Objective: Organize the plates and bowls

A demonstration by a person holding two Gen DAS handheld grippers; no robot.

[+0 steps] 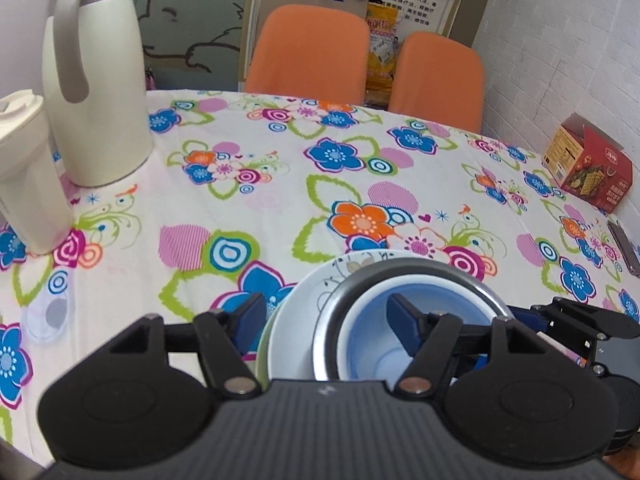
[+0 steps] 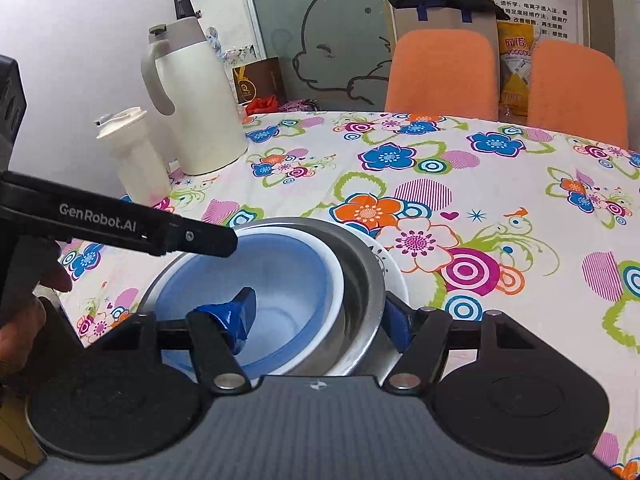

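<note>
The flowered tablecloth (image 2: 500,184) covers a table that carries only bystanders besides the dishes: a tall white jug (image 2: 200,104) and a white lidded cup (image 2: 136,156) at the far left, and a red carton (image 1: 592,164) at the far right. All the dishes that show are already gathered into one nest near the front edge. At the bottom lies the white plate (image 1: 296,320) with a fine dark sprig pattern; a thin greenish rim peeks out beside it in the left wrist view, which may be a second plate underneath, though too little shows to be sure. On the plate sits the steel bowl (image 2: 362,276), and inside that the blue bowl (image 2: 296,276) with its white rim. So the stacking looks largely done, and no loose plate or bowl shows elsewhere on the cloth. What probably remains is to settle or shift the pile and let go. The left gripper (image 1: 332,316) has its jaws spread, one finger outside the plate's left edge and the other down inside the blue bowl, with no clear squeeze on anything. The right gripper (image 2: 320,316) straddles the right walls of both bowls, one finger inside the blue bowl and one outside the steel one, apparently pinching the two walls together.
</note>
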